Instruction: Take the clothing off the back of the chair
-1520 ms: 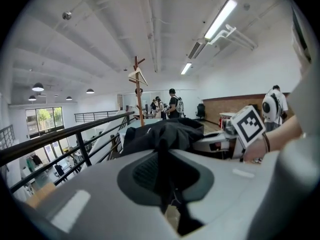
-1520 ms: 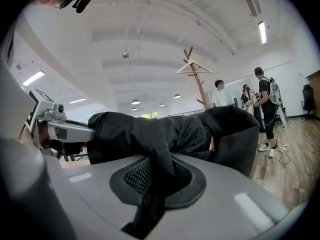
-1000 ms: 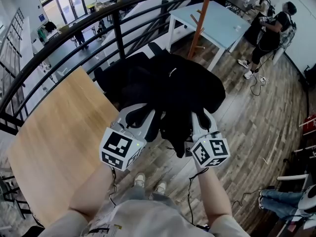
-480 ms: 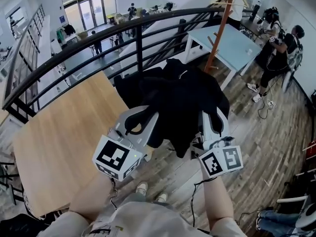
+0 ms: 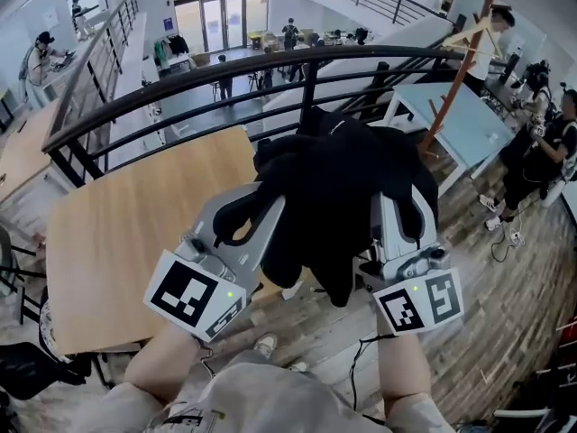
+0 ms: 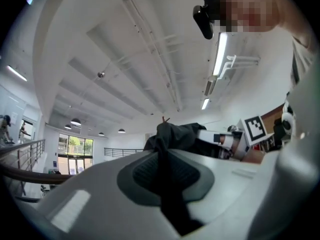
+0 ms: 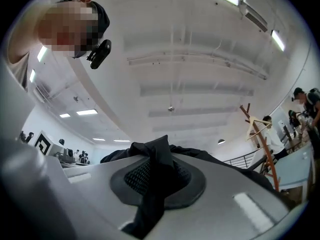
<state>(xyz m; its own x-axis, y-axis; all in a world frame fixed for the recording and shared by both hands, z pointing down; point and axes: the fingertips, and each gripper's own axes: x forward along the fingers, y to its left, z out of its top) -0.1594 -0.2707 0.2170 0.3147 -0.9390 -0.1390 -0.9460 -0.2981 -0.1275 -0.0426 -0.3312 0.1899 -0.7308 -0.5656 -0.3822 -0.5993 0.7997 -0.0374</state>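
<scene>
The black clothing (image 5: 343, 188) hangs bunched in the air in front of me, held up between both grippers. My left gripper (image 5: 268, 197) is shut on a fold at its left side. My right gripper (image 5: 389, 201) is shut on a fold at its right side. In the left gripper view a strip of black cloth (image 6: 175, 131) is pinched between the jaws of the left gripper (image 6: 162, 159), which point up toward the ceiling. The right gripper view shows the right gripper (image 7: 156, 164) clamped on a black fold (image 7: 150, 146) the same way. The clothing hides the chair.
A wooden table (image 5: 126, 215) lies at the left, below the grippers. A black curved railing (image 5: 180, 84) runs behind the clothing. At the right are a light-blue table (image 5: 469, 124), an orange coat stand (image 5: 455, 79) and standing people (image 5: 541, 152).
Both grippers have risen with the black clothing pinched in them, lifting it higher and toward the railing. The head view has tilted up, showing more of the hall.
</scene>
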